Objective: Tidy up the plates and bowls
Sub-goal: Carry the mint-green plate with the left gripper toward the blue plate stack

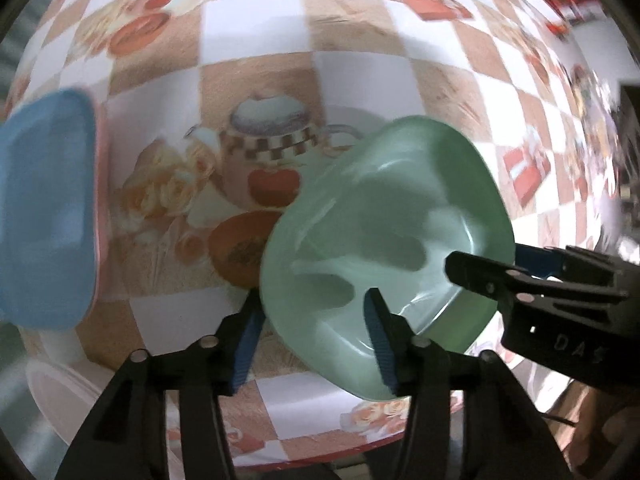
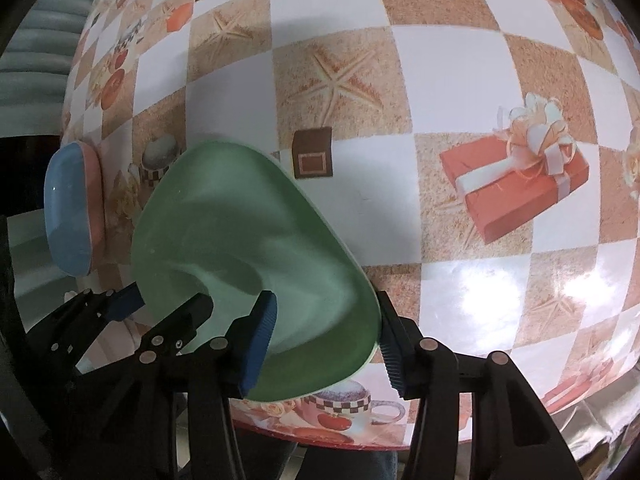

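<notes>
Above the checkered table [image 2: 440, 208], 2 half-open hand-held grippers, left [image 1: 316, 344] and right [image 2: 324, 344], each straddling the tilted green bowl's [image 2: 248, 240] rim.

Both cams sit right behind their own fingers, looking forward and down onto the checkered tablecloth [image 1: 256, 28] from close up. The left wrist view faces the hollow inside of the green bowl [image 1: 384, 232], filling its lower middle, with the right gripper [image 1: 480, 268] poking in from the right edge. The right wrist view sees that same green bowl [image 2: 248, 240] from its outer side, with the left gripper [image 2: 160, 304] at lower left. Both also catch the blue dish [image 1: 44, 208] far left [image 2: 68, 208], plus the table's near edge.
</notes>
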The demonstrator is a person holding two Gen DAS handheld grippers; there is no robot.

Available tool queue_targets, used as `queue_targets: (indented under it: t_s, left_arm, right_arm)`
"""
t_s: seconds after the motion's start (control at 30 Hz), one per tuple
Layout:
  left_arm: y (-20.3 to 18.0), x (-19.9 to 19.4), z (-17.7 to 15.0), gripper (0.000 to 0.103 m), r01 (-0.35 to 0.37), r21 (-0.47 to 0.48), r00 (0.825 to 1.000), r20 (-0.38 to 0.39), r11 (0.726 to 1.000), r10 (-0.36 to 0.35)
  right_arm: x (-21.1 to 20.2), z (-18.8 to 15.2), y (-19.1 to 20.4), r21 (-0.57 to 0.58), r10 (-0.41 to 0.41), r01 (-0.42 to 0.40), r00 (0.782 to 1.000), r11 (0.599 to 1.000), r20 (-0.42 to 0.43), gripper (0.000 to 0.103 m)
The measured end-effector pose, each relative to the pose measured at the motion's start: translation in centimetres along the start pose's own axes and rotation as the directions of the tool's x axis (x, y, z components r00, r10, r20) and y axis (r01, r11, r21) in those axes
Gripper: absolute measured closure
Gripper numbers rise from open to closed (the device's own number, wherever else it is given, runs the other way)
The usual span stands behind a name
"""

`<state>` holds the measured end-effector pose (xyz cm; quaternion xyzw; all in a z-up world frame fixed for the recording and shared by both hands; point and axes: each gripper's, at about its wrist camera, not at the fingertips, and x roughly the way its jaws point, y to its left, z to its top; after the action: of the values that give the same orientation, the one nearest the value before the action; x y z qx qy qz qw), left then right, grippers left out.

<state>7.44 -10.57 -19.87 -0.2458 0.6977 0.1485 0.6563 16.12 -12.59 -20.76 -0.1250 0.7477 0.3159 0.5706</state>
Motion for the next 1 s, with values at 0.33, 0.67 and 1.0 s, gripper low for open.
queue_targets:
  t_s: [0.33,0.67,1.0]
  left_arm:
    - [-0.8,-0.1,-0.2,0.044,0.025,-0.007,1.0,0.003,1.0,-0.025]
    - [-1.1,-1.7,0.9,0.044,0.018,-0.015,0.999,0.039,1.0,-0.017]
    - [-0.9,-4.8,1.3,0.044,0.005,-0.002,0.997,0.074,1.0,-0.005]
  right_arm:
    - [-0.4,0.3,0.2,-0.081,-0.026,0.026,1.0,0.996,0.003,0.065]
    - [-0.3,-1.9,0.2,-0.041,0.05,-0.052,0.998,0.998,-0.037,0.065]
    - [-2.2,-2.2,0.0,-0.026,0.078,-0.079,0.997,0.997,-0.013,0.065]
